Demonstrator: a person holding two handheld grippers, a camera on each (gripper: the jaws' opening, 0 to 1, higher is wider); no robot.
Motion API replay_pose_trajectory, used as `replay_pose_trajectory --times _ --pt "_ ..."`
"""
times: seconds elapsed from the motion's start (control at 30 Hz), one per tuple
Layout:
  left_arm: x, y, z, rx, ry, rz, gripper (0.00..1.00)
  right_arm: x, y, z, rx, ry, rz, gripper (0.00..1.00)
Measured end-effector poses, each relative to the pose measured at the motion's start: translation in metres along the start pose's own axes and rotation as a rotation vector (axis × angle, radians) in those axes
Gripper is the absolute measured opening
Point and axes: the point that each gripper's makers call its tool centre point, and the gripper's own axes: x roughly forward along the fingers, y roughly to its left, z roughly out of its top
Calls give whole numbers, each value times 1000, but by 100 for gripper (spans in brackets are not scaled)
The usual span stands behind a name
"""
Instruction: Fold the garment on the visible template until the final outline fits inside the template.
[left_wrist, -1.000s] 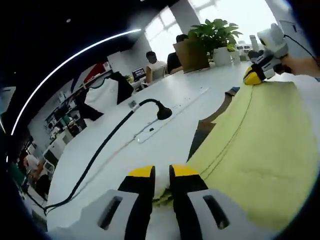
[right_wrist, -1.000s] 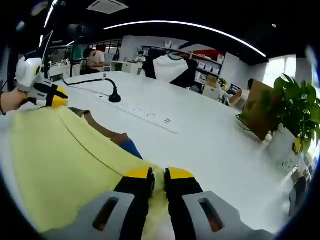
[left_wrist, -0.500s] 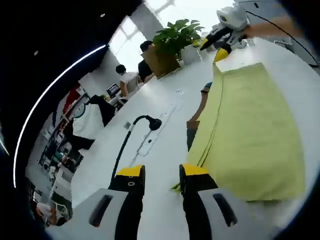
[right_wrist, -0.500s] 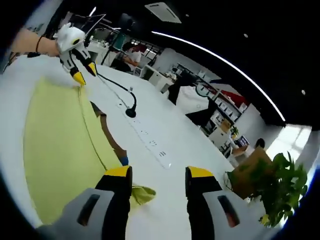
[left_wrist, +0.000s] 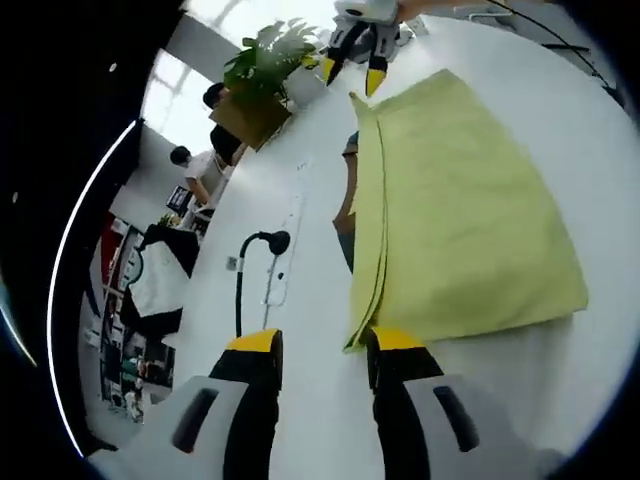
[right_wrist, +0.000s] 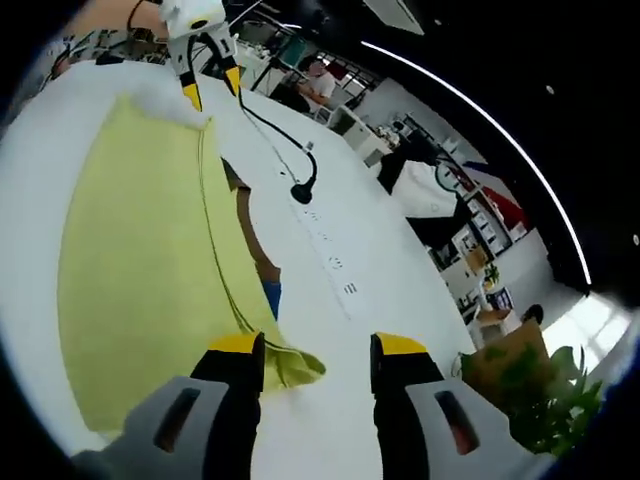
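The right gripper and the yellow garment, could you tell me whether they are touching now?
Apart. In the left gripper view the right gripper, jaws spread, hangs just above the garment's far corner, with white table showing between its tips and the cloth.

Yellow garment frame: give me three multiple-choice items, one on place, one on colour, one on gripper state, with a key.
1. Where does the yellow garment lie?
A. Flat on the white table
B. Draped over the potted plant
C. Hanging from a chair

2. What colour are the fingertips of the right hand-held gripper?
A. Red
B. Yellow
C. Blue

3. How does the left hand-held gripper stand?
A. Shut on the garment
B. Shut on the black cable
C. Open, holding nothing

Key: 1 A, the folded cloth lies spread on the tabletop in both views. 2 B, both tips are yellow over black jaws. 3 C, bare table shows between the jaws and the garment's corner lies beside them, not clamped.
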Motion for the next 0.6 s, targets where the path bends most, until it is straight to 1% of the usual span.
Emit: replay_pose_trajectory --times 0.03,0.07,0.1,0.17,0.23,0.27,0.33,0.37,0.43,0.5,0.53,0.6 --pt "2 -1 0 0 0 -9 35 2 4 -1 -41 19 31 42" --pt "4 -2 -1 9 11 -27 35 2 7 -2 -63 34 47 42" --pt "5 -5 -1 20 22 -33 34 4 11 -6 -74 65 67 42" --pt "8 -7 -5 24 44 -53 34 10 13 -8 -55 67 71 42" --pt "11 -5 -5 15 42 -46 32 16 18 -14 -51 94 81 42" --pt "13 -5 -5 3 39 -46 33 17 19 -15 -44 94 84 42" --pt "16 -10 -10 12 60 -62 31 19 21 -17 -44 96 93 42" --pt "17 -12 -12 19 69 -68 30 20 22 -21 -54 113 95 42" --pt "19 -14 -13 10 74 -71 27 21 23 -25 -54 124 101 42" --pt "23 -16 -13 -9 66 -75 26 21 21 -26 -54 119 95 39" --pt "25 -18 -14 -13 68 -76 24 22 19 -26 -51 106 89 35" --pt "28 -19 -16 -20 77 -81 23 21 19 -27 -42 108 89 28"
